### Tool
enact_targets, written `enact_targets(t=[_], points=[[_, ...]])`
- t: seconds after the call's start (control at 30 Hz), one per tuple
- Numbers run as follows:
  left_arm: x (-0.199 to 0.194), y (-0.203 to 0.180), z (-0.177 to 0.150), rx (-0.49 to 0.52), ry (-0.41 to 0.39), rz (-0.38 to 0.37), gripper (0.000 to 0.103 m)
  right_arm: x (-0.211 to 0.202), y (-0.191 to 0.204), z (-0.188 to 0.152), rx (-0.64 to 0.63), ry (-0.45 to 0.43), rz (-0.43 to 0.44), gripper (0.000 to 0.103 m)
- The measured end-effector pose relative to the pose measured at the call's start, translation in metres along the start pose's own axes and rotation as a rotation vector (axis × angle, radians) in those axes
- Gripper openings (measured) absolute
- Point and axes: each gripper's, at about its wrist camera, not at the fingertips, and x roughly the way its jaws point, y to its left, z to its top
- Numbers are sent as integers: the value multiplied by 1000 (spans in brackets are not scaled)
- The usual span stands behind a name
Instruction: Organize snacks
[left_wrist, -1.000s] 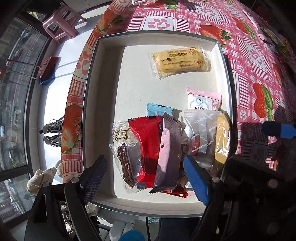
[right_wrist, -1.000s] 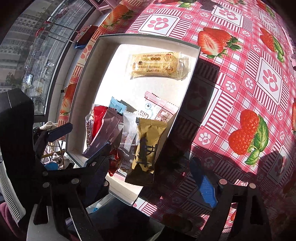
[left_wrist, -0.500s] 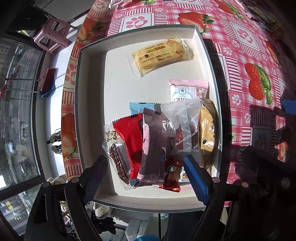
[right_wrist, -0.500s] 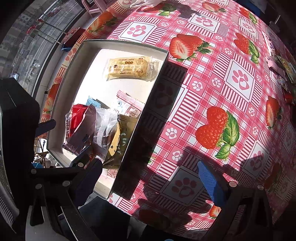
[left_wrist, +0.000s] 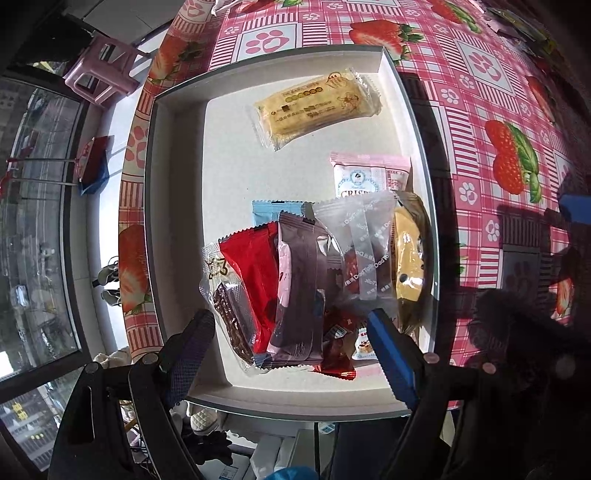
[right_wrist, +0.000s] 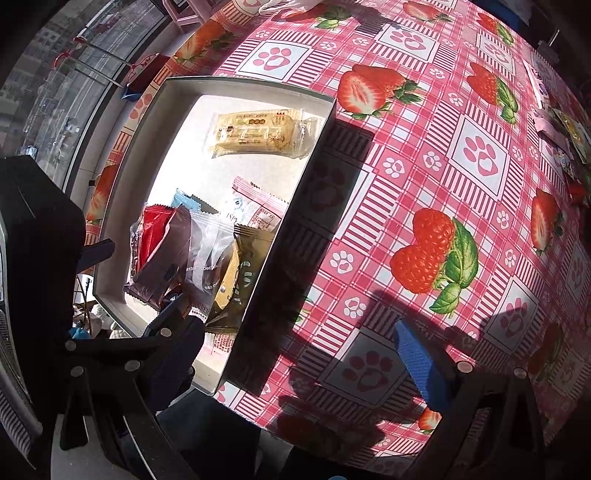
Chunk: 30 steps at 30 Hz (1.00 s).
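Both grippers hang empty with fingers spread wide: left gripper (left_wrist: 291, 332) directly above the overlapping snack packets (left_wrist: 310, 280) at the near end of the white tray (left_wrist: 173, 236), right gripper (right_wrist: 295, 343) over the tablecloth (right_wrist: 406, 177) beside it. Between placements, probably; next, the right gripper must reach far ahead for the loose snacks (right_wrist: 565, 129).

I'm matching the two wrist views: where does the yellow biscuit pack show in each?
Left wrist: yellow biscuit pack lies alone, upper centre, at the white box's far end.
Right wrist: upper left of centre, same far end.
Shared landmark: pink snack packet nearer than it.
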Motion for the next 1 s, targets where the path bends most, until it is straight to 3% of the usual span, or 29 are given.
enact_targets(t=[1.0], points=[[4,3,2,1,12,6,87,6,0,5,12,19,8,103]])
